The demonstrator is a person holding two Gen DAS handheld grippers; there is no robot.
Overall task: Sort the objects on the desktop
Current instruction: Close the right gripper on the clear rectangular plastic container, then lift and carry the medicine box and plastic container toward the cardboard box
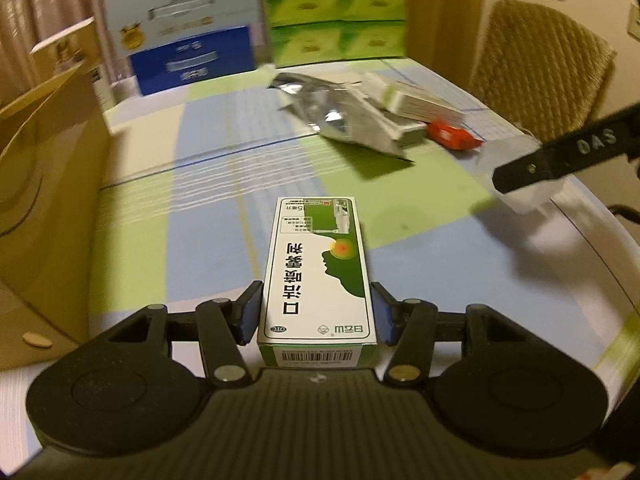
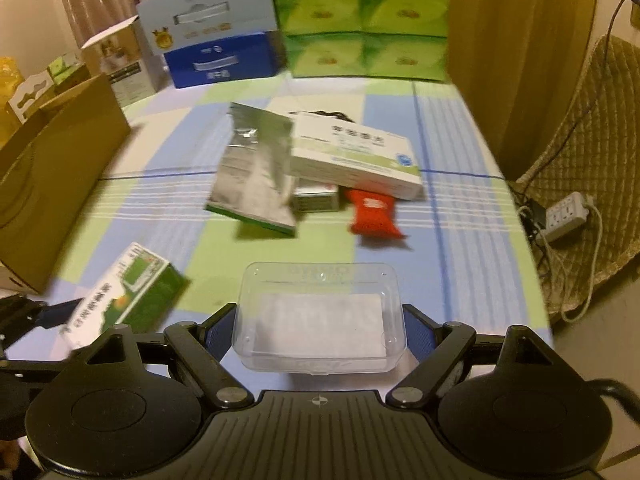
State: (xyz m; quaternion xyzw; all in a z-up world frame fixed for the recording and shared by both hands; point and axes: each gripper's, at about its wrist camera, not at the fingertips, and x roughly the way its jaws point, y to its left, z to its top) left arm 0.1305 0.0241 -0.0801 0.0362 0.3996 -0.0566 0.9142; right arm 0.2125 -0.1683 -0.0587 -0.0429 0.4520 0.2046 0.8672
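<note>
My left gripper (image 1: 318,314) is shut on a green-and-white medicine box (image 1: 320,264), gripped by its long sides near the barcode end and pointing away from me above the checked tablecloth (image 1: 200,184). My right gripper (image 2: 320,322) is shut on a clear plastic box (image 2: 320,284) with a white pad inside; both blue pads touch its short sides. The right wrist view has the held medicine box (image 2: 128,292) at lower left. One right finger (image 1: 560,156) and the clear box (image 1: 524,192) appear at the right of the left wrist view.
A pile lies mid-table: a silver foil pouch (image 2: 256,176), a flat white-and-green carton (image 2: 356,152), a small box (image 2: 316,198) under it, and a red packet (image 2: 374,212). An open cardboard box (image 2: 52,184) stands left. Blue boxes (image 2: 224,60) and green tissue packs (image 2: 360,20) line the back.
</note>
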